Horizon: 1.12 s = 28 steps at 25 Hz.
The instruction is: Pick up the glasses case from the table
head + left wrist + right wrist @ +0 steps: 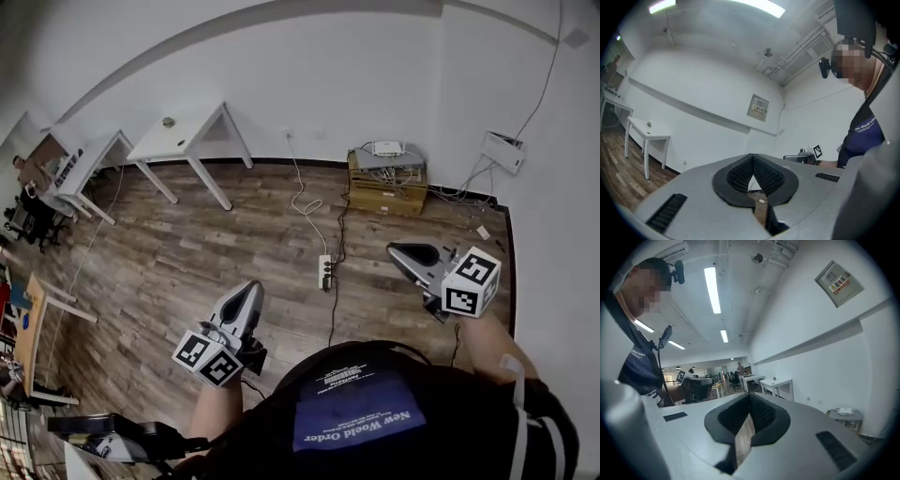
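Note:
No glasses case shows in any view. In the head view my left gripper [250, 292] hangs over the wooden floor at lower centre-left, pointing away from me, with nothing in it. My right gripper [402, 251] is held at the right, also pointing out across the floor, with nothing in it. Through the left gripper view the jaws [753, 165] meet with nothing between them, facing a white wall. The right gripper view has its jaws [749, 404] together with only a thin slit, looking along the wall into an office.
Two white tables [187, 141] [89, 164] stand by the far wall. A wooden crate [386, 187] with a white router [387, 148] on top sits at the back right. A power strip [326, 272] and cables lie on the floor. A wooden table [28, 328] is at the left edge.

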Motion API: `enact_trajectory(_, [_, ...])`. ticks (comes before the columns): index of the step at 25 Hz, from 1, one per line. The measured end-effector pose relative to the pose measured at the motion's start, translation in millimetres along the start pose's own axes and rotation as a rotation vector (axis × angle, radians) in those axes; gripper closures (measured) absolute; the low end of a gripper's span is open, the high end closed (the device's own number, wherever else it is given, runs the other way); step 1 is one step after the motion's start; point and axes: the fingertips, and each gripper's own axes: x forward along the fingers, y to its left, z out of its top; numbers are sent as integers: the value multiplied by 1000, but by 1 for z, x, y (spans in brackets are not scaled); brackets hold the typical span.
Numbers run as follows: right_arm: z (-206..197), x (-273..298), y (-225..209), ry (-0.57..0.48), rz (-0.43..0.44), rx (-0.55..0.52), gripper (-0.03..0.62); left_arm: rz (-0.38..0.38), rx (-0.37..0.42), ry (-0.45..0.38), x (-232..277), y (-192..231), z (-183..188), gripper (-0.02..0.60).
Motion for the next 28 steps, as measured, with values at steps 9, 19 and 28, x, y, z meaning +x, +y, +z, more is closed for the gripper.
enact_trajectory(9, [-12, 94, -44, 38, 142, 30, 594, 155, -5, 0, 1, 69, 0, 584])
enact_trajectory(19, [7, 268, -32, 57, 120, -5, 594, 119, -24, -56, -32, 234, 30, 584])
enact_trajectory(28, [41, 446, -3, 24, 101, 26, 594, 126, 5, -36, -97, 405, 89, 584])
